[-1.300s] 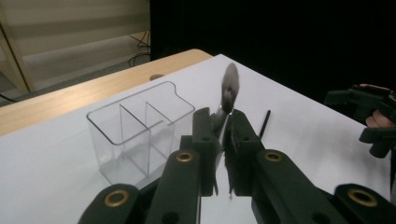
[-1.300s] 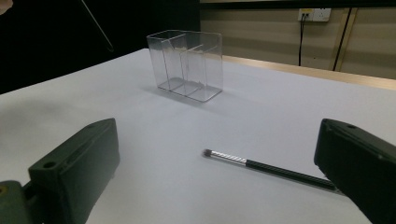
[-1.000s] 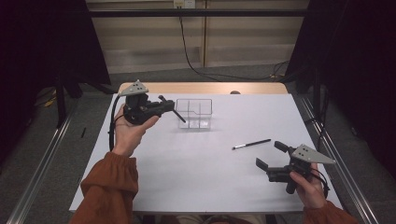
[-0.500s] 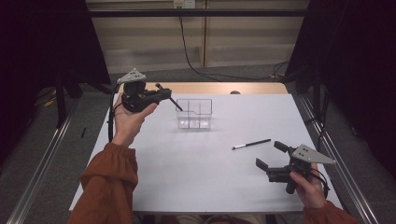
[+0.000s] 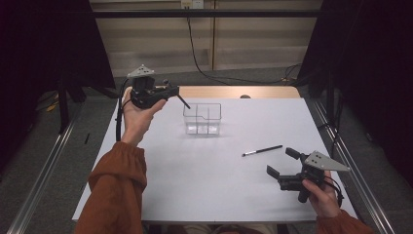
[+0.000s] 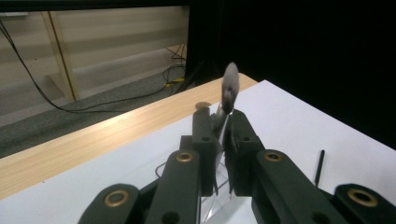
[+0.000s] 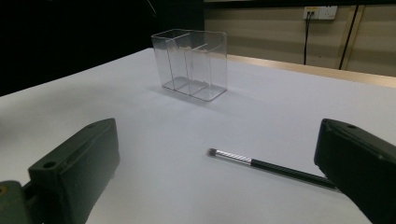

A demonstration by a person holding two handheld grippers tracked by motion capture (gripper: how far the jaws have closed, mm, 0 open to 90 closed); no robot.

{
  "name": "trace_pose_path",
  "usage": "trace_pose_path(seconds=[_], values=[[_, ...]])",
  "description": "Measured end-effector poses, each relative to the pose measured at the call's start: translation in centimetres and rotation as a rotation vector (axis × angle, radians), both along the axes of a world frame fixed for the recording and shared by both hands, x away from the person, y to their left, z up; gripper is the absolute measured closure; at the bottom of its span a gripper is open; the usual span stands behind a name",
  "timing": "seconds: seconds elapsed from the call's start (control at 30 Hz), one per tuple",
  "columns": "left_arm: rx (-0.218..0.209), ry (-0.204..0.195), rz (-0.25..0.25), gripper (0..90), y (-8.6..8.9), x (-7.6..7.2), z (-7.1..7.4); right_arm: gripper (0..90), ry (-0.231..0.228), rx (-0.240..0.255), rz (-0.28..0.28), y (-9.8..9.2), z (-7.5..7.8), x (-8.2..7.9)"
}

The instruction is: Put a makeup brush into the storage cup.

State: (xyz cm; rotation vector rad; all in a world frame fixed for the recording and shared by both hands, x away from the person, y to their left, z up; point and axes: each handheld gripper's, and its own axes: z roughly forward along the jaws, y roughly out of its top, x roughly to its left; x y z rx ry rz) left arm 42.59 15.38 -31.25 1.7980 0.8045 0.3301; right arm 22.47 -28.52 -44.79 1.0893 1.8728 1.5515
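Left gripper (image 5: 171,92) pinching a brush (image 6: 229,93), raised over the table's far-left edge; organizer (image 5: 202,118) lies just right, below. Right gripper (image 5: 287,163) spread.

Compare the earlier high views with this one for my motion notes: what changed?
The left gripper, shut on a makeup brush, lifted up and away toward the table's far left. The clear organizer, the second brush and the open right gripper stayed put.

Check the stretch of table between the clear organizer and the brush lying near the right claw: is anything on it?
Nothing. In the right gripper view, bare white table runs from the clear organizer to the brush; the high view agrees.
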Motion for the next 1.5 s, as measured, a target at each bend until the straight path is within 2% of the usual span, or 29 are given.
trace_pose_path(seconds=[0.07, 0.17, 0.53, 0.8, 1.5], values=[[0.002, 0.008, 0.002, 83.9, -0.2, 0.3, -0.1, 0.1, -0.002, -0.001, -0.001, 0.0, 0.0, 0.0], [0.034, 0.014, 0.002, 83.9, -0.5, 0.7, -0.1, 0.1, 0.001, -0.003, -0.001, 0.0, 0.0, 0.0], [0.111, 0.028, -0.018, 83.9, -1.5, 1.3, 0.4, 0.1, 0.003, -0.004, 0.000, 0.0, -0.1, 0.0], [0.168, 0.057, -0.035, 83.9, -2.2, 1.9, -0.1, 0.1, 0.003, -0.005, 0.000, 0.0, -0.1, 0.0], [0.209, 0.110, -0.051, 83.9, -3.6, 2.6, -2.1, 0.1, 0.005, -0.009, 0.004, 0.0, -0.1, 0.0]])
